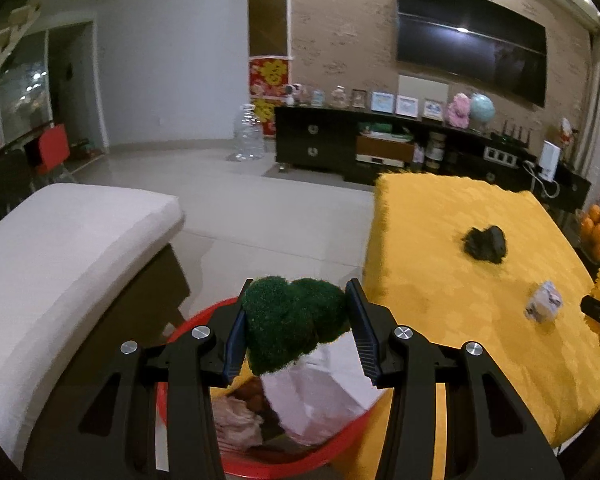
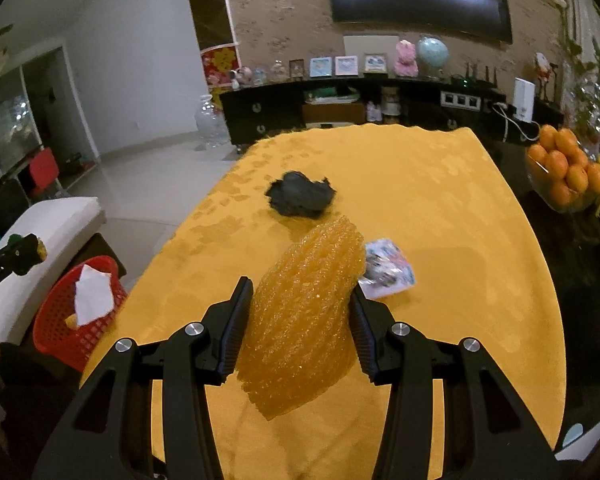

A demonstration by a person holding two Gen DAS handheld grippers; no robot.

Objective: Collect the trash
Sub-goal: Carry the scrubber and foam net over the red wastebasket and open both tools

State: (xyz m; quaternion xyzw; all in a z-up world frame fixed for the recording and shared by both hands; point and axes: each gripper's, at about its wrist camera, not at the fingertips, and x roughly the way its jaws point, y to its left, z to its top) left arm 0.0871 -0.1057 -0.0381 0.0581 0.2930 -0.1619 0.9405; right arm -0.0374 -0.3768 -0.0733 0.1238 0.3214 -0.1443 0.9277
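My left gripper (image 1: 296,320) is shut on a folded green scouring pad (image 1: 292,320), held above the red basket (image 1: 188,324) on the floor beside the table. White paper (image 1: 320,392) and other scraps lie in the basket. My right gripper (image 2: 300,320) is shut on a yellow foam fruit net (image 2: 304,320), lifted over the yellow tablecloth (image 2: 440,220). On the cloth lie a crumpled black lump (image 2: 300,196) and a small printed wrapper (image 2: 388,268). In the right wrist view the red basket (image 2: 56,328) shows at the lower left, with the left gripper (image 2: 24,254) and its pad above it.
A white-cushioned bench (image 1: 60,248) stands left of the basket. A bowl of oranges (image 2: 564,172) sits at the table's right edge. A dark TV cabinet (image 1: 380,148) lines the far wall, with a large clear water bottle (image 1: 248,132) on the tiled floor.
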